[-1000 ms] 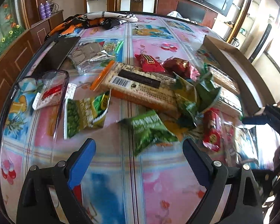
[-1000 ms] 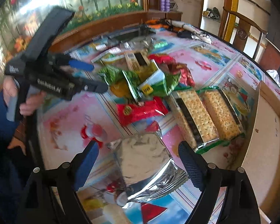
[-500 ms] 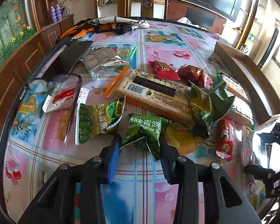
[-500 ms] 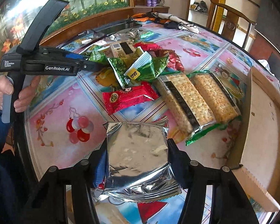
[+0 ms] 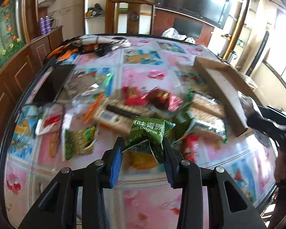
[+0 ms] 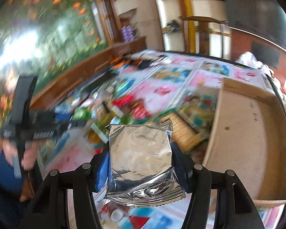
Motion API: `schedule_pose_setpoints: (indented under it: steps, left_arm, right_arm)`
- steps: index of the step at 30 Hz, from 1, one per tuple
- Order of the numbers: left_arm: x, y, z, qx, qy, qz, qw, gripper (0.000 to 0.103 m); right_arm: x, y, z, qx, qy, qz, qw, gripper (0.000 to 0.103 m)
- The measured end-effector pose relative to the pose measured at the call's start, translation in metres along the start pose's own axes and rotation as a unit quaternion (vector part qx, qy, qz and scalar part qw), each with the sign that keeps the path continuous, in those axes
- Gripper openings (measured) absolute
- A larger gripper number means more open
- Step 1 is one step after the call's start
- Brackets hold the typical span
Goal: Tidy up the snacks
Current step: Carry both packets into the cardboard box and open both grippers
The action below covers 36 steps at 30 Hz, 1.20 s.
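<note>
both jaws are pinching snacks clear of the table (image 5: 228, 173). the left gripper (image 5: 143, 148) nips the green pack (image 5: 148, 131) only by its crumpled lower edge, so the loose body could twist or slide out on a quick swing. the right gripper (image 6: 139, 164) clamps the foil pack (image 6: 141, 152) across its middle, a firmer hold, though the foil looks slick and a jolt might shed it.

in the right view the open box (image 6: 244, 143) lies at 3 o'clock; its near wall stands between the foil pack and the floor of the box, so a low carry could catch the rim. in the left view the box sits at 2 o'clock, with the right gripper at 3, and two arms heading for one box could collide.

below the green pack the snack pile (image 5: 156, 99) is blurred; it seems to hold cracker packs and red wrappers, which a dropped pack would scatter.
</note>
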<state>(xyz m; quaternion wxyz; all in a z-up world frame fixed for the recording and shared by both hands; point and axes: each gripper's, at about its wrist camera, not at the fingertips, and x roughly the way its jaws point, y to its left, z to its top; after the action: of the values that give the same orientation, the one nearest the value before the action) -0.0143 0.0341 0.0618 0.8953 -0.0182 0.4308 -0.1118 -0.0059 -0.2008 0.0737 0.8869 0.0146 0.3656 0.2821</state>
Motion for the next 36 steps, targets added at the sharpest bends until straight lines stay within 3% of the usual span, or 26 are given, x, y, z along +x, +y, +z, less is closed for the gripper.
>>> schedule_pose_setpoints:
  steps: [8, 13, 21, 29, 36]
  left_arm:
    - [0.006, -0.058, 0.036, 0.039, -0.014, -0.030, 0.9987, 0.038]
    - [0.021, -0.106, 0.073, 0.065, -0.017, -0.055, 0.9962, 0.038]
    - [0.072, -0.178, 0.130, 0.086, -0.007, -0.072, 0.9937, 0.038]
    - [0.164, -0.241, 0.159, 0.096, 0.030, -0.052, 0.9936, 0.038]
    - [0.203, -0.251, 0.153, 0.091, 0.052, -0.026, 0.9942, 0.038]
  right_arm:
    - [-0.003, -0.058, 0.020, 0.106, -0.045, -0.023, 0.993, 0.063]
    - [-0.006, -0.102, 0.038, 0.170, -0.069, -0.042, 0.982, 0.063]
    - [-0.011, -0.181, 0.068, 0.242, -0.089, -0.110, 0.960, 0.063]
    - [0.002, -0.239, 0.058, 0.293, -0.069, -0.125, 0.946, 0.063]
    - [0.012, -0.257, 0.047, 0.315, -0.044, -0.138, 0.938, 0.063]
